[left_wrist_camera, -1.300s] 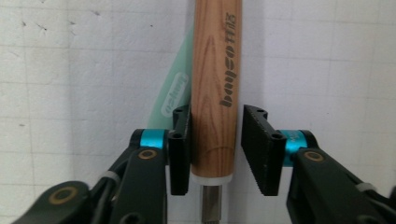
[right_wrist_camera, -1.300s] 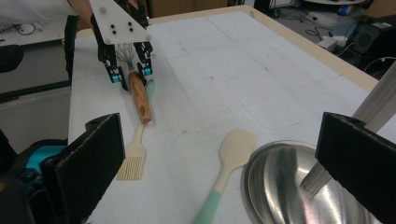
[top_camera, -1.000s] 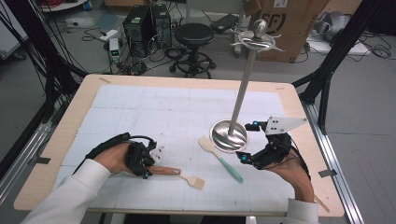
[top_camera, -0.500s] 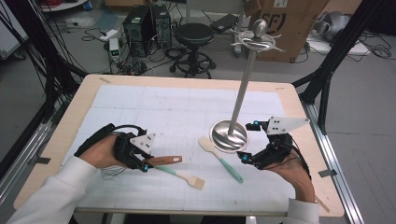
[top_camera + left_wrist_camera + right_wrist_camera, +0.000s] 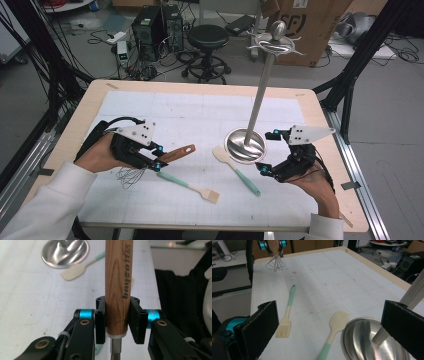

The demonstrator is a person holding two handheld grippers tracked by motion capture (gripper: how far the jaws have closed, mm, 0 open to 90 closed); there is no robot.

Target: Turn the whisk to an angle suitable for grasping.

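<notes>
Left tool (image 5: 159, 159) – pinching the whisk (image 5: 150, 164) by its wooden handle – has lifted it off the table (image 5: 200, 107).

- The wood-rimmed surface (image 5: 90, 107) carries a white gridded mat (image 5: 165, 112).
- A mint-handled brush (image 5: 190, 185) lies near the front.
- A mint-handled spatula (image 5: 235, 167) rests just beside the stand's round metal base (image 5: 245, 146).

Even, bright overhead light washed the white worktop (image 5: 200, 115) with only faint shadows, glare shone on the steel base (image 5: 65, 251) at the upper left, and the near jaws at the bottom of both gripper views were softly blurred.
</notes>
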